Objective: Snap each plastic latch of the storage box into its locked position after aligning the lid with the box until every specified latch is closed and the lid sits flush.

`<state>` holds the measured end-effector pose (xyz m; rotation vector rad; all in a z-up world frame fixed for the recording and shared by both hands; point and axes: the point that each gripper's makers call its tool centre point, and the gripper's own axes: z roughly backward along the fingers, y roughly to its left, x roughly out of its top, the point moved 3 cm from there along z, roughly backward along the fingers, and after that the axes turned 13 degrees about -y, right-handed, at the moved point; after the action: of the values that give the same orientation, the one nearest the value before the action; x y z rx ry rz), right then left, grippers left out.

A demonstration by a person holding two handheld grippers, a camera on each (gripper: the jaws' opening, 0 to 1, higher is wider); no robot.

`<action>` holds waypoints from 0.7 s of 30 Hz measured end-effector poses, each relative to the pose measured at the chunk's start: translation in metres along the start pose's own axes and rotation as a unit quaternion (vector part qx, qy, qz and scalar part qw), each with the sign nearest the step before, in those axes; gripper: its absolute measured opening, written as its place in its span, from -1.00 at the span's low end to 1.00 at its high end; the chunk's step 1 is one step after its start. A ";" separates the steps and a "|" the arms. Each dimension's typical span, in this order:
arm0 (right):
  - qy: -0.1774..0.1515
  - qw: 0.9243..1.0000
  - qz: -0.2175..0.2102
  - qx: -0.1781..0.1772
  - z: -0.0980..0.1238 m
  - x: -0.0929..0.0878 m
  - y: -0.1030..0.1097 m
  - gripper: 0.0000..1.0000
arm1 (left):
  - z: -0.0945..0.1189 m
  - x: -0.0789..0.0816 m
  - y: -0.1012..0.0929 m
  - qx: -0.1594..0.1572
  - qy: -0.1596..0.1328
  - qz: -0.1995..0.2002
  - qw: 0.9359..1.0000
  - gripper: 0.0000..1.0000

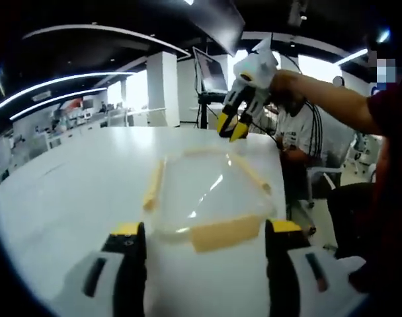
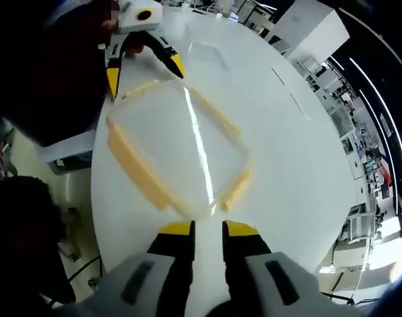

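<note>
Storage box (image 1: 211,191) lidded, seemingly flush, between both grippers

Clear storage box (image 1: 211,191) between wide-apart left gripper (image 1: 204,247) jaws, right gripper (image 1: 233,129) beyond.

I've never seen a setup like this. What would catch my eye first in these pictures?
Probably the clear storage box with pale yellow latches, sitting lid-on in the middle of a big white table. Next, the yellow-tipped grippers: the left gripper faces the near end of the box with its jaws wide apart, while the right gripper hovers above the far end.
</note>
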<state>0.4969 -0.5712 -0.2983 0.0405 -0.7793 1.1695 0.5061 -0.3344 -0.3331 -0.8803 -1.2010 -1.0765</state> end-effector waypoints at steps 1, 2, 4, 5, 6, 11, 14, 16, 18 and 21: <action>-0.003 1.000 -0.001 -0.003 0.000 0.001 -0.001 -0.64 | -0.001 -0.002 0.001 0.008 0.000 -0.007 1.000 0.45; -0.001 1.000 0.002 -0.003 0.001 0.000 -0.002 -0.63 | -0.006 -0.002 0.004 0.008 -0.001 -0.008 1.000 0.42; 0.001 1.000 0.006 -0.004 0.001 0.000 -0.004 -0.61 | -0.007 -0.003 0.006 0.009 0.003 -0.006 1.000 0.41; 0.001 1.000 0.008 -0.004 0.001 0.000 -0.005 -0.60 | -0.007 -0.004 0.006 0.011 0.003 -0.005 1.000 0.40; 0.003 1.000 0.015 -0.005 0.001 -0.001 -0.008 -0.58 | -0.007 -0.003 0.006 0.012 0.002 -0.006 1.000 0.40; -0.001 0.999 0.031 -0.015 -0.005 0.003 -0.022 -0.56 | -0.005 -0.004 0.009 0.014 0.006 -0.009 1.000 0.41; 0.001 0.999 0.041 -0.009 -0.013 0.004 -0.031 -0.56 | -0.004 -0.004 0.013 0.016 0.009 -0.011 1.000 0.39; 0.010 0.998 0.053 0.025 -0.021 0.001 -0.030 -0.56 | -0.004 -0.004 0.014 0.016 0.009 -0.013 1.000 0.39; 0.017 0.997 0.067 0.045 -0.027 0.001 -0.029 -0.55 | -0.004 -0.004 0.015 0.015 0.010 -0.013 1.000 0.39; 0.029 0.994 0.081 0.067 -0.035 -0.002 -0.027 -0.46 | -0.003 -0.004 0.017 0.016 0.011 -0.010 1.000 0.39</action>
<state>0.5371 -0.5700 -0.3159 0.0556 -0.6620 1.3706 0.5229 -0.3318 -0.3376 -0.8311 -1.2074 -1.0786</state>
